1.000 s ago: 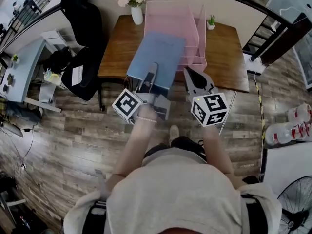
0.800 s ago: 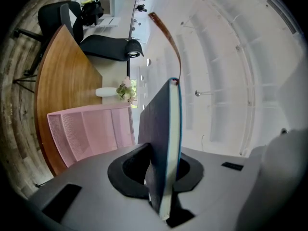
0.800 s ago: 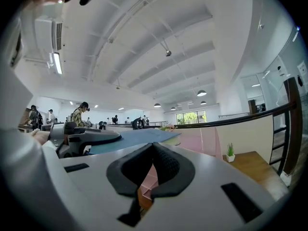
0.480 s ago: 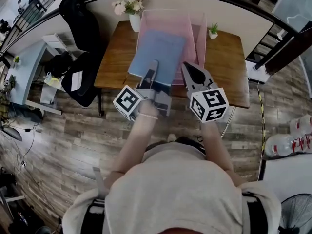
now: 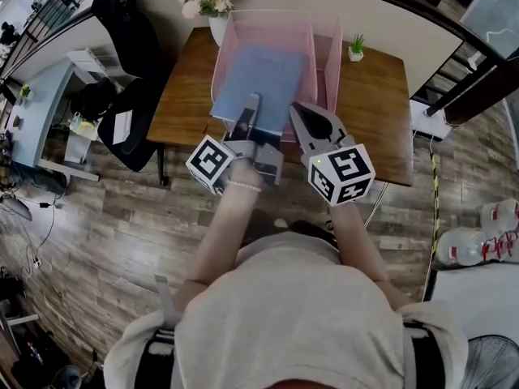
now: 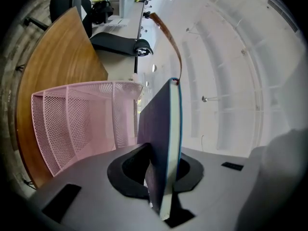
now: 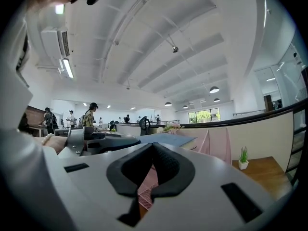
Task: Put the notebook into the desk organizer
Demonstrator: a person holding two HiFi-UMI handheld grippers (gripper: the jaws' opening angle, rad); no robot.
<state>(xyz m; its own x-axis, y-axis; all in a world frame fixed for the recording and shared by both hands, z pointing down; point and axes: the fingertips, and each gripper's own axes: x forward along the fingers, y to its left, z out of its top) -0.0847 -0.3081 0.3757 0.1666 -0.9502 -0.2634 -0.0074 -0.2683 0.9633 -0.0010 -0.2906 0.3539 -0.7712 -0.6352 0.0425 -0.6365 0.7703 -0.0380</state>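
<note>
The left claw [image 5: 252, 110] was clamped on the near short edge of the blue notebook [image 5: 263, 75], cover and pages pinched between its jaws. The right claw [image 5: 313, 125] hung just beside it with its jaws closed together on nothing; only pink mesh showed through the gap behind them. We saw the notebook held in the air over the pink mesh desk organizer [image 5: 333, 67], which stood on the wooden desk [image 5: 373, 96]. In the head view the book covered the wider left-hand compartment, and the narrow compartment lay bare to its right. The relation that mattered to us was this: the notebook's long axis ran straight out from the left claw, away from the person and toward the organizer's back wall, so the opening lay ahead of and beneath the book's far end. We could not tell whether that far edge had passed below the rim. The left claw did the carrying, and the right was near but idle. A brown ribbon [image 6: 169, 35] trailed from the book's far end. We could read no brand, label or writing on cover or organizer — the cubes [image 5: 212, 164] carried only square markers.
</note>
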